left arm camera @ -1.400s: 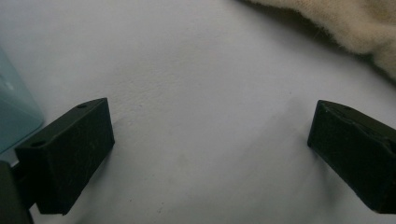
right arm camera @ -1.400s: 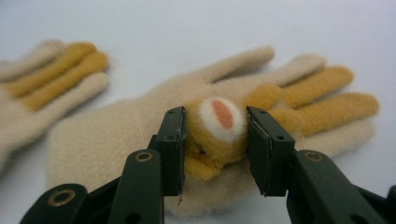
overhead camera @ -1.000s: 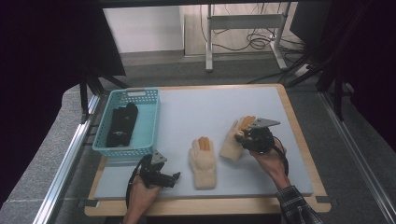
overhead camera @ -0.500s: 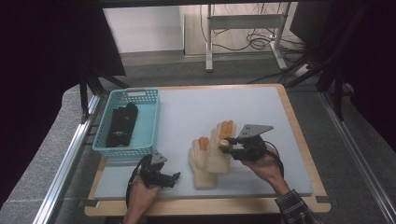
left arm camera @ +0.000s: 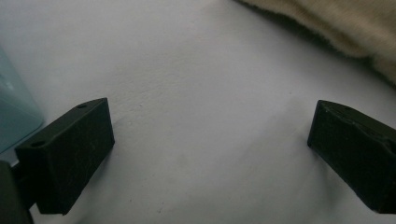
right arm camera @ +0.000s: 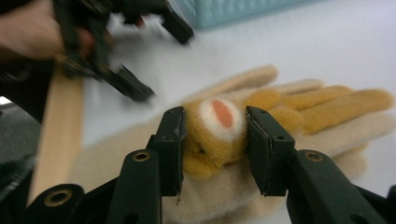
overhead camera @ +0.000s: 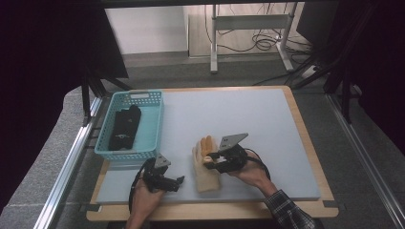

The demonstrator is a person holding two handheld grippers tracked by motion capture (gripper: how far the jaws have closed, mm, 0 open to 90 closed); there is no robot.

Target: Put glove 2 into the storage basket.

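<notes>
Fuzzy orange-and-cream glove (right arm camera: 224, 135) pinched at bear-face patch between right gripper (overhead camera: 213, 158) jaws, laid over cream glove (overhead camera: 208, 174) at front of grey surface (overhead camera: 267, 124). Left gripper (overhead camera: 177, 180) jaws wide, empty, just beside. Risk: soft pile slipping out, or lower glove snagged and dragged along.

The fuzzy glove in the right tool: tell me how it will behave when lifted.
The glove looks like soft, thick fleece, so it will probably droop. The right tool pinches its bear patch, which bulges: likely squashy, not slippery. It is probably light, and may snag the other glove beneath.
</notes>
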